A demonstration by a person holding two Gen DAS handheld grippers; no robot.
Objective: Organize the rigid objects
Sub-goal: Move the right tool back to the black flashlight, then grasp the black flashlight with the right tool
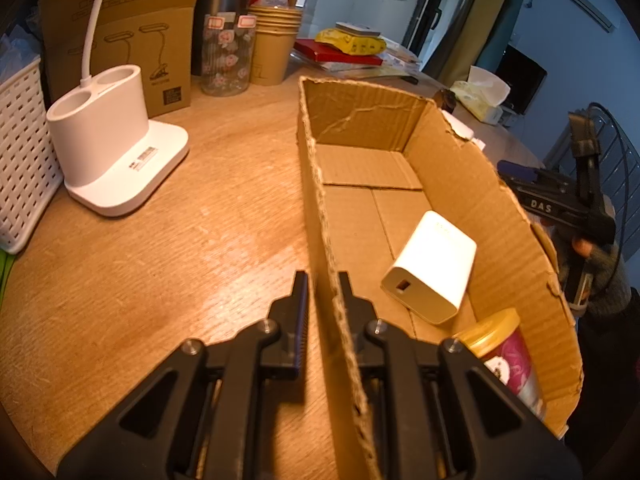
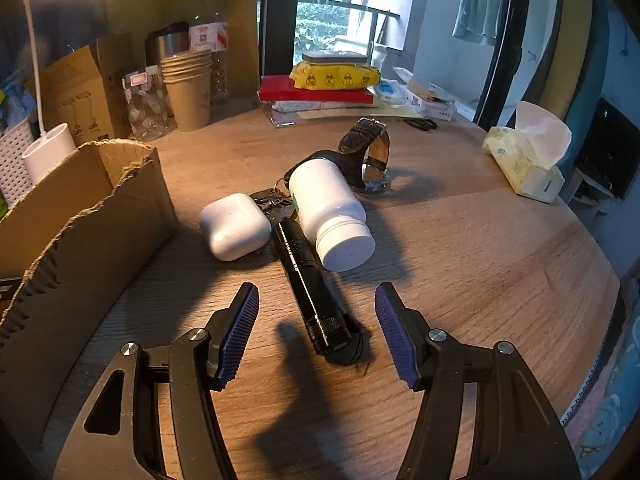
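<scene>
Left wrist view, left to right. White basket [image 1: 20, 152] at the far edge, then a white lamp base [image 1: 112, 148] on the counter [image 1: 180, 240]. Left gripper [image 1: 323, 280] closed on the near wall of the cardboard box [image 1: 320, 208], one finger outside, one inside; looks like it is steadying the box. Inside the box: white charger [image 1: 432, 266] lying flat on the floor panel, and a gold-lidded jar [image 1: 504, 352] in the near right corner. Two items packed, then.

Right wrist view, left to right. Box wall at left, torn rim. Beside it on the counter, a white earbud case [image 2: 234, 226], touching a bunch of keys [image 2: 276, 200] behind it. Black flashlight [image 2: 308, 276] lies lengthwise toward the camera, its near end between the fingers of the right gripper [image 2: 318, 320], which is spread wide and holds nothing. White pill bottle [image 2: 330, 216] on its side, touching the flashlight. Wristwatch [image 2: 366, 156] stands just behind the bottle. Tissue pack [image 2: 524, 160] well apart at right.

Judgement: task under halfway. Five loose items remain outside the box. The flashlight looks the likely next pick, given where the right gripper sits.
</scene>
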